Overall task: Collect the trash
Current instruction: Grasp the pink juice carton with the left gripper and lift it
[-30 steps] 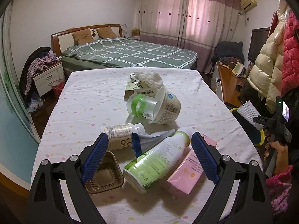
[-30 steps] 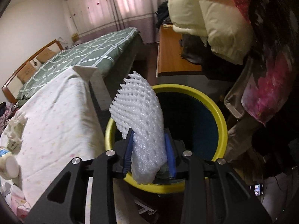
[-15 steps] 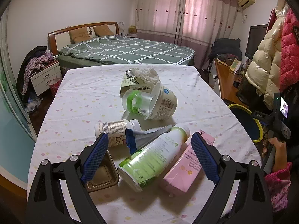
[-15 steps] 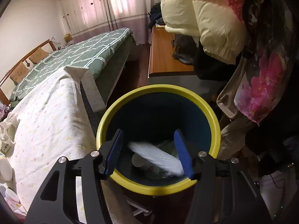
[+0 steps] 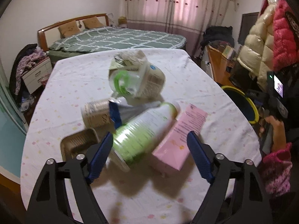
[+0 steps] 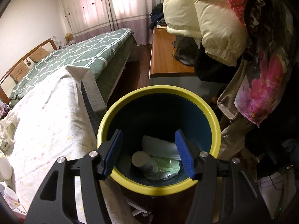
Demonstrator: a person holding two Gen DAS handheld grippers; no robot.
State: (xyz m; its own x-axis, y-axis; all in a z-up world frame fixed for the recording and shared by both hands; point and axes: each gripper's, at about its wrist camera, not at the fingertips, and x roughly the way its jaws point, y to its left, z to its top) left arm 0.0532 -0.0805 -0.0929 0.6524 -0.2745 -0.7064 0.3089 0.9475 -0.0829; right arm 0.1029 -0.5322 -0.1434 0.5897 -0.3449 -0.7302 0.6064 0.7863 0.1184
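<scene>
In the left wrist view my left gripper (image 5: pixel 149 153) is open over the table, its jaws on either side of a lying green-and-white bottle (image 5: pixel 143 130) and a pink carton (image 5: pixel 179 138). A brown tray (image 5: pixel 78 145), a small bottle (image 5: pixel 97 113), a blue-capped tube (image 5: pixel 130 112) and a large cup (image 5: pixel 138 82) lie nearby. In the right wrist view my right gripper (image 6: pixel 148 153) is open and empty above the yellow-rimmed bin (image 6: pixel 158 91). White foam netting (image 6: pixel 160 147) and a cup (image 6: pixel 143 162) lie inside the bin.
The table with the dotted cloth (image 5: pixel 74 78) stands to the left of the bin (image 5: pixel 241 102). A bed (image 5: pixel 115 37) is behind. A wooden desk (image 6: pixel 168 56) and hanging jackets (image 6: pixel 205 18) are on the right.
My right gripper opened and let the white foam netting drop into the bin. My left gripper moved forward and lower toward the green-and-white bottle.
</scene>
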